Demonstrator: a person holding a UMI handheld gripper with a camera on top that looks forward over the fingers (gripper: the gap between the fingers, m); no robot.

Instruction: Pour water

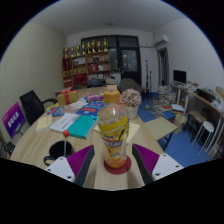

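Observation:
A clear plastic bottle with a yellow and orange label stands upright on a round red coaster on the pale wooden table. My gripper is open. The bottle stands between the two purple pads, with a narrow gap at each side. The left finger's pad and the right finger's pad flank the bottle's lower half. The bottle's cap end reaches up to about the middle of the table's clutter.
Beyond the bottle lie a teal book, papers, a yellow cup and a round white object. A small red-topped item sits left of the fingers. Black chairs stand left, shelves at the back, desks and a white chair right.

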